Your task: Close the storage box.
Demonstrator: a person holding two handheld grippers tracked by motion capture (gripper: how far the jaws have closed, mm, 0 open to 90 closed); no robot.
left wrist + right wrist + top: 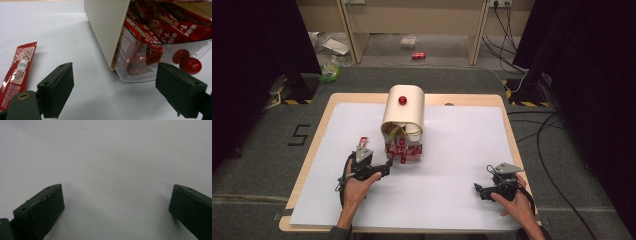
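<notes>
A cream box with a rounded lid (403,115) and a red knob (402,100) stands mid-table, its clear front drawer (140,72) holding red sachets (170,27) and a red knob (190,65). One red sachet (18,70) lies loose on the white sheet to the left, also seen as a red sachet (362,142) in the high view. My left gripper (387,165) is open, its jaws just short of the box's front left corner, nothing between them. My right gripper (477,190) is open over bare sheet near the front right, its fingers (40,207) wide apart.
The white sheet (452,150) covers a wooden table (507,112). Cables (542,145) run on the floor to the right. A red can (418,56) and litter lie on the floor beyond the table.
</notes>
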